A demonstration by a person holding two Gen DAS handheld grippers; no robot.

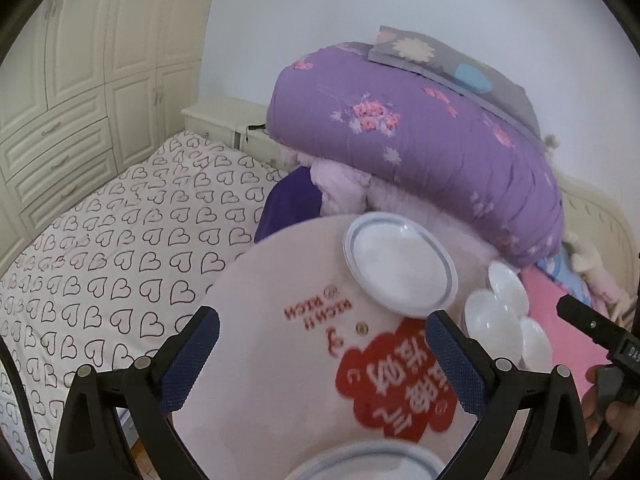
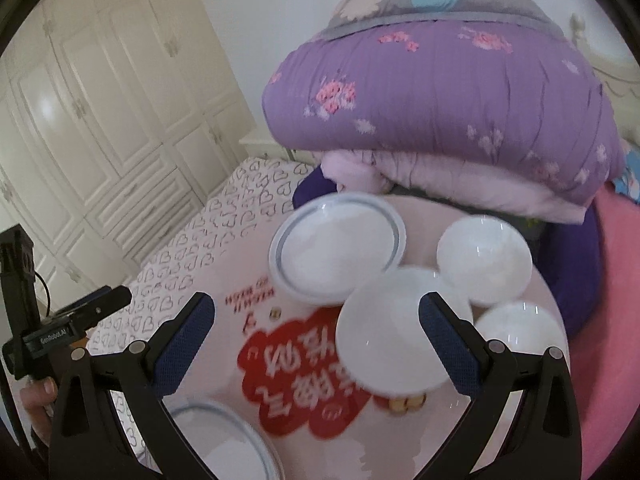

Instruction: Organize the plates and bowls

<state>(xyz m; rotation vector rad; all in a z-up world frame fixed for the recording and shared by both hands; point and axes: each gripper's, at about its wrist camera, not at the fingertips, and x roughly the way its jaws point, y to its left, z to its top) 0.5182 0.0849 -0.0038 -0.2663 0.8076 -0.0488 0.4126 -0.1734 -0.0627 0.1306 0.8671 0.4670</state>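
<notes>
On the round worktop (image 2: 224, 280) beside the bed, with both jaws wide apart and empty, I would lower the right gripper (image 2: 316, 340) over the near white bowl (image 2: 396, 328) and grip its rim gently.

- bowls (image 2: 394, 326): glossy white glazed ceramic by the look, sharp highlights
- blue-rimmed plate (image 2: 338, 248): smooth, softer sheen
- round table (image 1: 256, 320): smooth pale top, printed red mark
- gripper fingers (image 1: 192, 354): matt black plastic, textured blue pads
- quilt (image 2: 440, 96): soft matt cloth
- wardrobe (image 2: 100, 120): semi-gloss cream panels
</notes>
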